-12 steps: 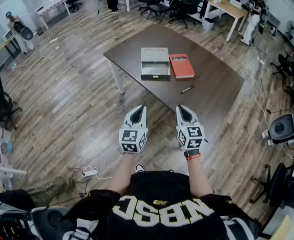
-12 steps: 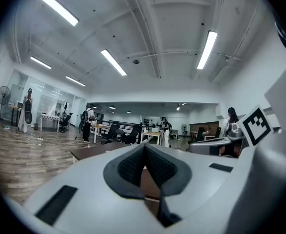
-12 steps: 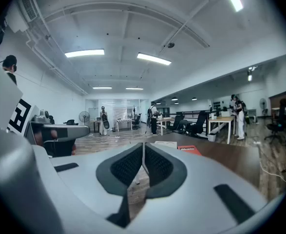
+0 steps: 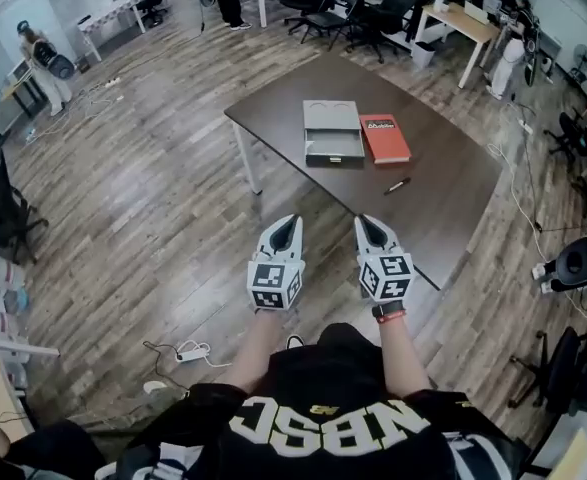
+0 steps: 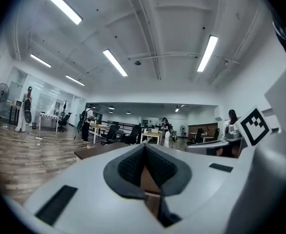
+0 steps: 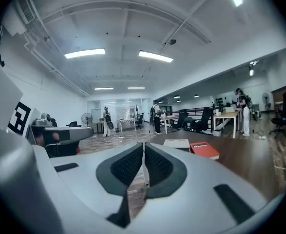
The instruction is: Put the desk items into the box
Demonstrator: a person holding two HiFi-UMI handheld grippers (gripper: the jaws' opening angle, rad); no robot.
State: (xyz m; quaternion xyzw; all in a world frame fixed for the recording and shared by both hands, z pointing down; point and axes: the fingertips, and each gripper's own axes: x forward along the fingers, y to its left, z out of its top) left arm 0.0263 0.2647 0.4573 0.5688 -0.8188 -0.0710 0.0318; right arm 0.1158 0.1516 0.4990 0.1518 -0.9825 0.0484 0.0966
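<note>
Box, red book & pen sit on table; left gripper & right gripper jaws closed, empty.

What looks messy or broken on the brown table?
Nothing stands out. The grey rectangular box sits flat on the dark brown table, the red book lies flat beside it, and the black pen lies apart from both. Nothing looks spilled or broken.

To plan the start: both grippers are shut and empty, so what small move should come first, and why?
Probably step up to the table: the pen, red book and box lie well ahead of the left gripper and right gripper, likely out of reach.
</note>
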